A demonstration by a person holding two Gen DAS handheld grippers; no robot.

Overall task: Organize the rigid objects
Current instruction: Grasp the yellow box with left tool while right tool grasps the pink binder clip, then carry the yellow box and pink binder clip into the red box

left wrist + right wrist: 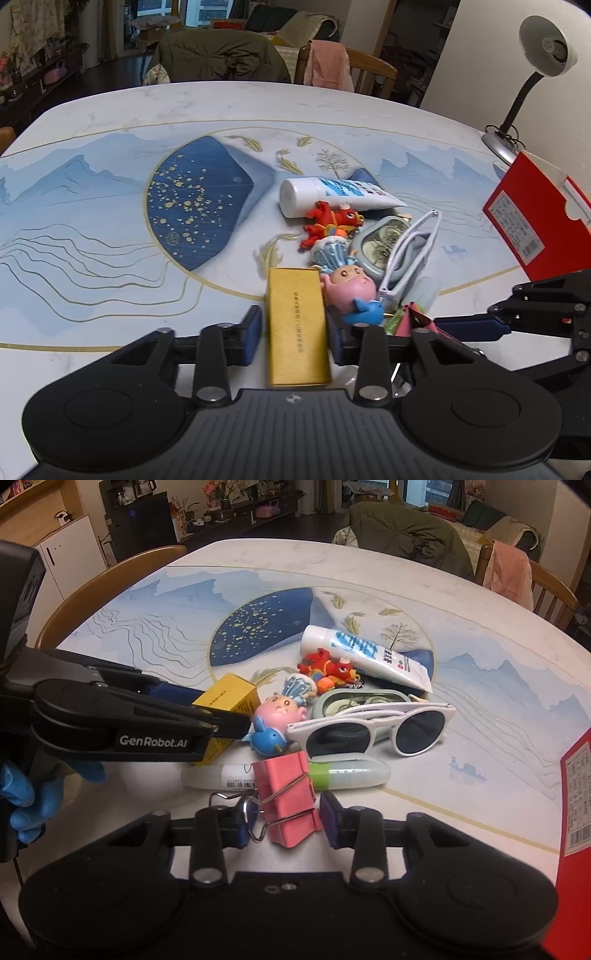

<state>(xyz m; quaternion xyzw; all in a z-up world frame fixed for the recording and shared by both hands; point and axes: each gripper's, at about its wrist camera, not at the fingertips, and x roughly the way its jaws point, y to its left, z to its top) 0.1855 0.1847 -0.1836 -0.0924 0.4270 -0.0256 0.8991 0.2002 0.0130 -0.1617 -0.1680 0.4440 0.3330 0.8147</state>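
A gold box [295,332] lies on the table between the blue pads of my left gripper [293,336], which is shut on its long sides. The right wrist view shows that same gripper [214,710] clamped on the box [229,698] from the left. My right gripper [284,823] is shut on a pink binder clip [288,797], whose wire handle crosses the left pad. One of the right gripper's fingers [472,326] reaches in from the right in the left wrist view.
Crowded behind the clip are a clear-green tube [347,775], white sunglasses [373,731], a green case [354,701], a pink doll [351,288], a red toy [332,221] and a white tube [332,194]. A red carton [535,221] and a desk lamp [546,44] stand at the right. Chairs ring the table.
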